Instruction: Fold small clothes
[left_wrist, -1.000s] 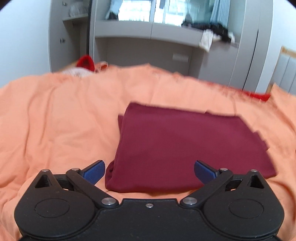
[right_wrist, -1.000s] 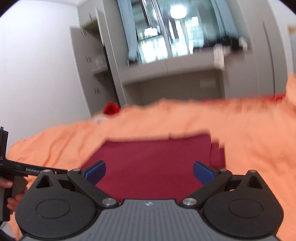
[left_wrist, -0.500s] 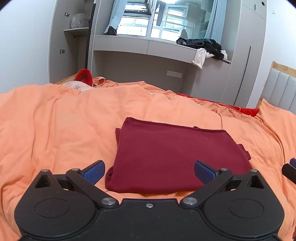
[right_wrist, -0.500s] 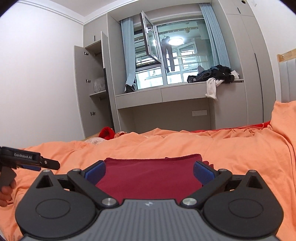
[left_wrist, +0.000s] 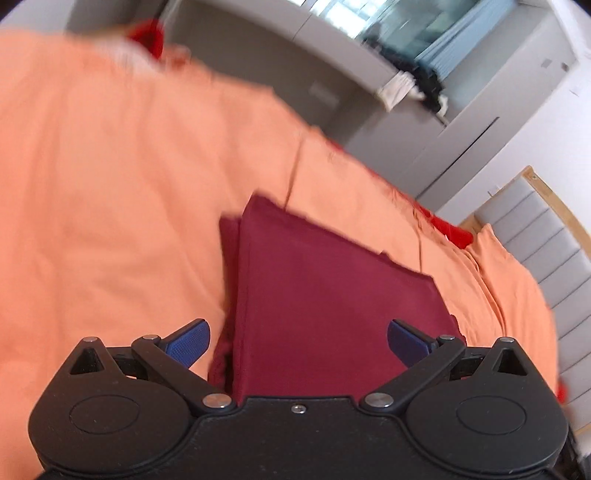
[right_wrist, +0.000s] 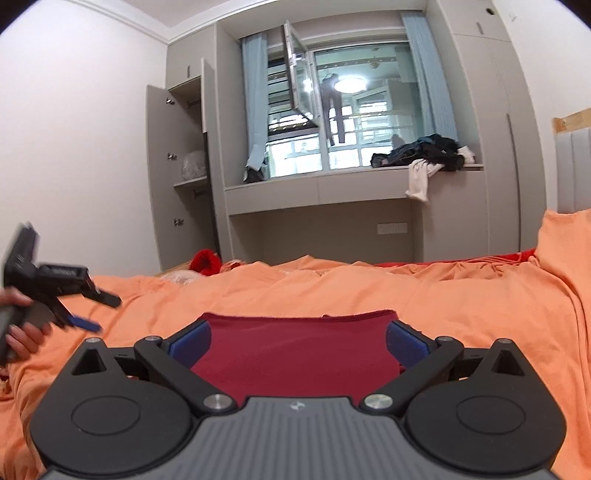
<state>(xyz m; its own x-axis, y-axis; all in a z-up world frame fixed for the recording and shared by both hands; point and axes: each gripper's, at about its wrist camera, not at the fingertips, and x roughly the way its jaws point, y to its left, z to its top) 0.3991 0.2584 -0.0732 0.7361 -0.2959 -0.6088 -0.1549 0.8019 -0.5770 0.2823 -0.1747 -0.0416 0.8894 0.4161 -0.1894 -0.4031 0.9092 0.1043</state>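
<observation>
A dark red garment (left_wrist: 325, 302) lies folded into a flat rectangle on the orange bed sheet (left_wrist: 110, 206). It also shows in the right wrist view (right_wrist: 295, 347). My left gripper (left_wrist: 298, 339) is open and empty, tilted, just above the garment's near edge. My right gripper (right_wrist: 298, 339) is open and empty, low over the garment's near edge. The left gripper also shows in the right wrist view (right_wrist: 70, 306), held up at the far left over the sheet.
A red item (right_wrist: 205, 261) lies at the bed's far left edge. A grey window bench (right_wrist: 354, 184) with a pile of clothes (right_wrist: 428, 151) stands behind the bed. A padded headboard (left_wrist: 546, 236) is at the right.
My left gripper has tilted and moved closer over the garment, with motion blur. The right gripper has barely shifted. The garment has not moved.
</observation>
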